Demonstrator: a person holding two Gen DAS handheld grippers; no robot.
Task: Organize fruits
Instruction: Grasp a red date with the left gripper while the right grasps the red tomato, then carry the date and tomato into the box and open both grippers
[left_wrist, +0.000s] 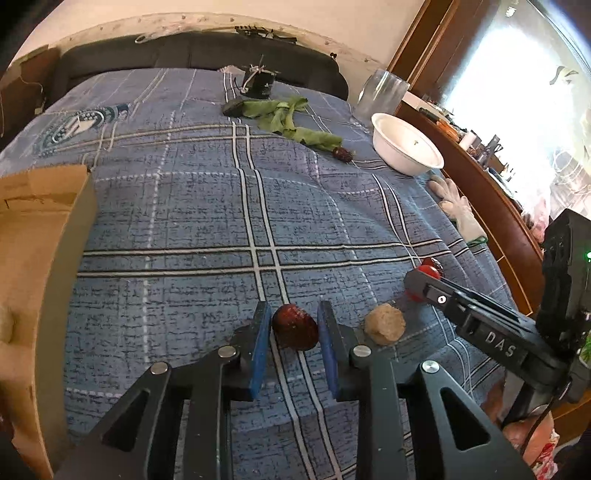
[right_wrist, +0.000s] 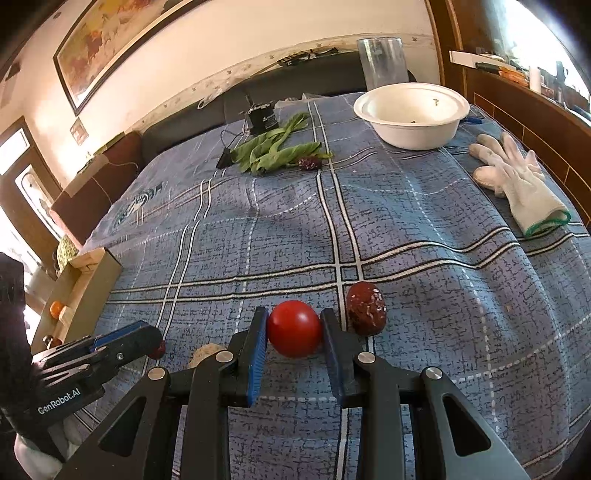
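My left gripper (left_wrist: 294, 310) is shut on a dark red date (left_wrist: 295, 328) that rests on the blue plaid cloth (left_wrist: 207, 221). My right gripper (right_wrist: 294, 314) is shut on a round red tomato (right_wrist: 294, 328) on the same cloth. A second date (right_wrist: 366, 308) lies just right of the tomato. Between the two grippers sits a beige lump (left_wrist: 385, 324). In the left wrist view the right gripper (left_wrist: 415, 286) reaches in from the right with the tomato (left_wrist: 429, 272). The right wrist view shows the left gripper (right_wrist: 157, 341) at lower left.
A white bowl (right_wrist: 410, 114) stands at the far right, with a glass jar (right_wrist: 380, 62) behind it. Leafy greens (right_wrist: 277, 151) and a third date (right_wrist: 309, 163) lie at the far end. A white glove (right_wrist: 517, 177) lies at the right edge and a cardboard box (left_wrist: 37, 240) at the left.
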